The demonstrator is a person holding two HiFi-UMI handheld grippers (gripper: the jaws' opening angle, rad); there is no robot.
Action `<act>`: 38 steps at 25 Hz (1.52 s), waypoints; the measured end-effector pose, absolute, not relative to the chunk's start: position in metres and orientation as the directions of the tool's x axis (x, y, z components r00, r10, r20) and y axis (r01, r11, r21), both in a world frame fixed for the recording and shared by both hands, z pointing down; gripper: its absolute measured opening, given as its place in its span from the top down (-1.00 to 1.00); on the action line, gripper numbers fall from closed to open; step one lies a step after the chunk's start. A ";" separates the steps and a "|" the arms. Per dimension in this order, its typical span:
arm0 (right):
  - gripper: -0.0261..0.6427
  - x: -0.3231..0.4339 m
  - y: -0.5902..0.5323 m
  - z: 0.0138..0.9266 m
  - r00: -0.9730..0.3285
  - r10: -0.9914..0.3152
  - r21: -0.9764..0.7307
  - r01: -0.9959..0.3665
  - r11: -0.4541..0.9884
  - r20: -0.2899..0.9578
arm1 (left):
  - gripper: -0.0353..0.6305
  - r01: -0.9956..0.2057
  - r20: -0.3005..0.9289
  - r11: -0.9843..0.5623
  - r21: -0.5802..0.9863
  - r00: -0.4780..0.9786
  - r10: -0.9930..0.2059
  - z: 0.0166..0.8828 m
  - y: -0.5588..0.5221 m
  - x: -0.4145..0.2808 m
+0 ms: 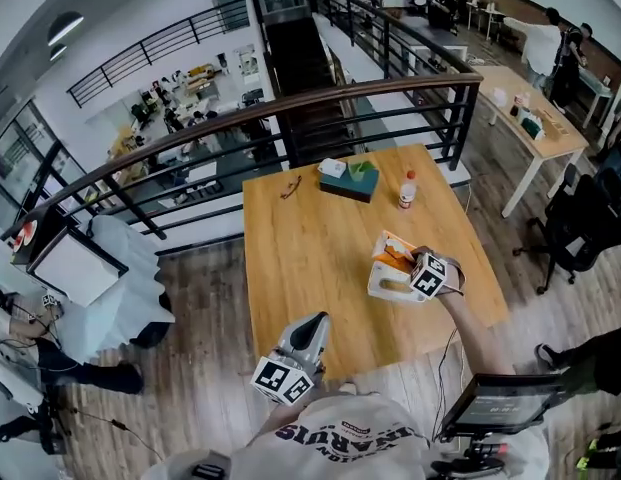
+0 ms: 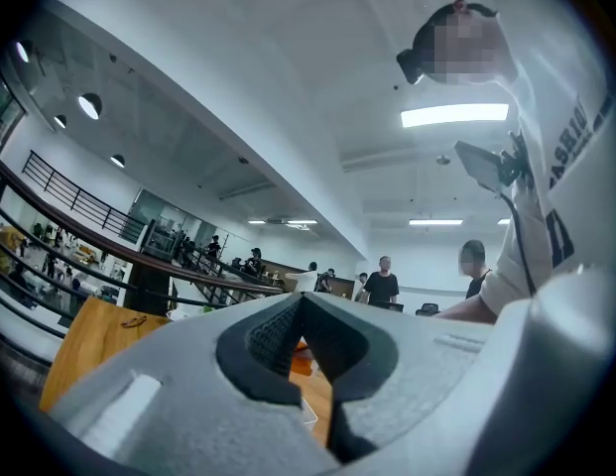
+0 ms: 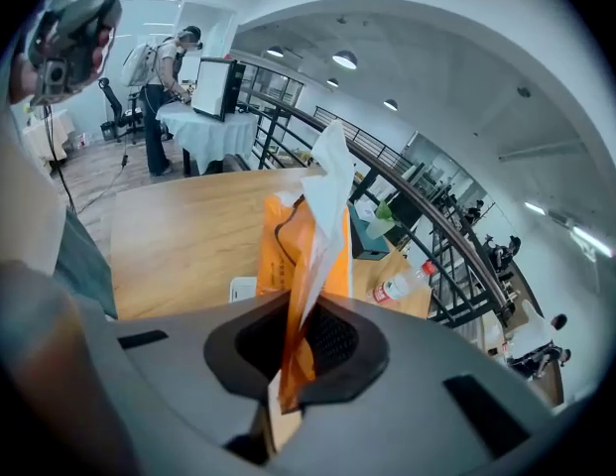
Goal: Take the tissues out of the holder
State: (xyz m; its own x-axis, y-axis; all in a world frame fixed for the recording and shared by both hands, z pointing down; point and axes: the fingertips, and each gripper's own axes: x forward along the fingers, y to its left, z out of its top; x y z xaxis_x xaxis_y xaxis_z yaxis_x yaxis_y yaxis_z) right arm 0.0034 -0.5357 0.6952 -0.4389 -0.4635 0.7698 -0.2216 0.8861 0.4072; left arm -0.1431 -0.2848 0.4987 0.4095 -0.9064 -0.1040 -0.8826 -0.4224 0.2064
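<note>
Tissues in an orange plastic pack (image 3: 306,251) are hanging pinched between the pressed-together jaws of the right gripper (image 3: 306,310), with a white sheet poking out of the pack's far end. A pale wooden table (image 1: 310,248) is standing on a mezzanine behind a black metal railing with a brown handrail (image 1: 370,93), and a lower floor of desks is showing beyond it.

The head view is showing the right gripper (image 1: 408,266) holding the pack (image 1: 394,254) over the white rectangular tissue holder (image 1: 386,288) near the table's right edge. Whether the pack is fully clear of the holder is not showing. The right gripper view is showing only a corner of the holder (image 3: 242,289) beside the pack.

The left gripper (image 1: 310,330) is hovering at the table's near edge. Its own view is showing its tips (image 2: 303,300) meeting with nothing between them.

A dark teal box (image 1: 350,184) carrying a small white object is sitting at the far edge, a clear bottle with a red cap (image 1: 407,190) just beside it.
</note>
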 end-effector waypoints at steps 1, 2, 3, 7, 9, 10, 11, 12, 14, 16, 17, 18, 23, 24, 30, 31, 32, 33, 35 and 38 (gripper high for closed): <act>0.87 0.004 -0.534 0.684 -0.448 -0.470 0.410 -0.229 0.883 0.761 | 0.89 -0.878 -0.107 -0.431 0.208 0.417 -0.902 0.497 -0.284 -0.141; 0.87 0.004 -0.532 0.674 -0.457 -0.476 0.414 -0.236 0.879 0.751 | 0.89 -0.874 -0.110 -0.437 0.214 0.423 -0.899 0.497 -0.284 -0.139; 0.87 0.003 -0.531 0.665 -0.466 -0.482 0.418 -0.242 0.876 0.742 | 0.89 -0.868 -0.112 -0.443 0.223 0.429 -0.897 0.498 -0.284 -0.136; 0.87 0.002 -0.527 0.647 -0.473 -0.500 0.437 -0.246 0.865 0.725 | 0.89 -0.852 -0.118 -0.469 0.233 0.454 -0.883 0.501 -0.284 -0.129; 0.87 0.001 -0.525 0.644 -0.471 -0.505 0.441 -0.247 0.863 0.723 | 0.89 -0.848 -0.123 -0.477 0.232 0.461 -0.879 0.500 -0.283 -0.126; 0.87 0.000 -0.523 0.644 -0.472 -0.504 0.442 -0.245 0.863 0.723 | 0.89 -0.847 -0.123 -0.478 0.230 0.462 -0.878 0.500 -0.282 -0.126; 0.87 -0.001 -0.521 0.644 -0.474 -0.503 0.442 -0.243 0.864 0.723 | 0.89 -0.847 -0.124 -0.479 0.230 0.463 -0.878 0.500 -0.281 -0.126; 0.87 -0.002 -0.519 0.644 -0.474 -0.501 0.441 -0.239 0.865 0.724 | 0.89 -0.847 -0.124 -0.478 0.231 0.462 -0.878 0.500 -0.280 -0.126; 0.87 -0.003 -0.516 0.646 -0.473 -0.497 0.438 -0.238 0.867 0.727 | 0.89 -0.850 -0.124 -0.474 0.230 0.457 -0.881 0.501 -0.277 -0.129; 0.87 -0.002 -0.515 0.649 -0.470 -0.495 0.433 -0.241 0.868 0.730 | 0.89 -0.854 -0.118 -0.466 0.229 0.451 -0.885 0.503 -0.275 -0.132; 0.87 -0.001 -0.515 0.651 -0.468 -0.496 0.432 -0.244 0.868 0.732 | 0.89 -0.855 -0.114 -0.464 0.233 0.450 -0.886 0.505 -0.275 -0.132; 0.87 0.001 -0.516 0.652 -0.465 -0.497 0.432 -0.246 0.868 0.733 | 0.89 -0.854 -0.109 -0.462 0.237 0.450 -0.887 0.506 -0.275 -0.132; 0.87 0.019 -0.519 0.651 -0.452 -0.511 0.429 -0.278 0.859 0.731 | 0.89 -0.846 -0.103 -0.483 0.228 0.472 -0.876 0.508 -0.280 -0.122; 0.87 0.024 -0.520 0.649 -0.446 -0.517 0.429 -0.289 0.856 0.730 | 0.89 -0.840 -0.102 -0.492 0.231 0.481 -0.870 0.508 -0.282 -0.118; 0.87 0.077 -0.523 0.642 -0.393 -0.564 0.437 -0.370 0.820 0.726 | 0.89 -0.787 -0.103 -0.567 0.242 0.561 -0.822 0.510 -0.298 -0.087; 0.87 0.089 -0.523 0.641 -0.378 -0.575 0.440 -0.388 0.810 0.726 | 0.89 -0.774 -0.102 -0.585 0.242 0.579 -0.809 0.510 -0.300 -0.079; 0.87 0.102 -0.523 0.640 -0.359 -0.586 0.445 -0.404 0.799 0.727 | 0.89 -0.759 -0.102 -0.603 0.244 0.598 -0.795 0.511 -0.302 -0.071; 0.87 0.114 -0.523 0.640 -0.337 -0.597 0.453 -0.416 0.788 0.728 | 0.89 -0.744 -0.102 -0.621 0.247 0.617 -0.780 0.511 -0.304 -0.063; 0.87 0.136 -0.523 0.639 -0.300 -0.611 0.464 -0.437 0.771 0.733 | 0.89 -0.717 -0.107 -0.651 0.248 0.648 -0.754 0.510 -0.306 -0.049; 0.87 0.165 -0.521 0.637 -0.261 -0.629 0.466 -0.482 0.742 0.732 | 0.89 -0.683 -0.113 -0.688 0.246 0.685 -0.720 0.510 -0.306 -0.030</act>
